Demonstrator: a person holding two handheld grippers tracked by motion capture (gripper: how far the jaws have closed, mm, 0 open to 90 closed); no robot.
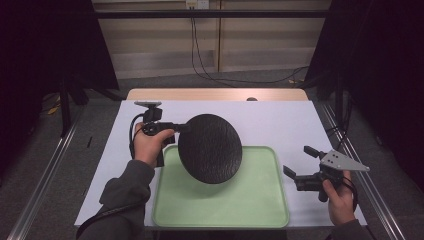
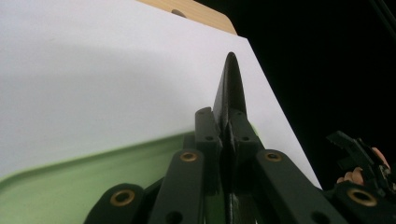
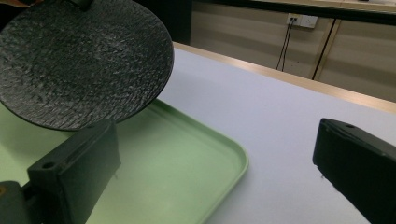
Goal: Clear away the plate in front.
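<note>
Plate (image 1: 210, 148) first: we see a black, rough-textured round plate held up off the green tray (image 1: 260, 210), tilted so its underside faces us in the high view, with its lower edge hanging over the tray's left-centre part. We cannot tell whether that edge touches the tray. The left tool (image 1: 176, 128) has its jaws clamped tight on the plate's upper left rim; in the left gripper view the two black jaws press together on the thin edge of the plate (image 2: 229, 93), which runs away from them edge-on. The person's left hand (image 1: 148, 145) grips the tool's handle, sleeve coming in from the near left.

The tray lies on the white surface (image 1: 280, 122), towards its near side. In the right gripper view the plate (image 3: 81, 60) hangs at the upper left above the tray (image 3: 205, 158).

The right tool (image 1: 299, 163) sits at the near right, just beside the tray's right edge, held in the right hand (image 1: 340, 197). We see its jaws standing wide apart with nothing between them, well apart from the plate.
</note>
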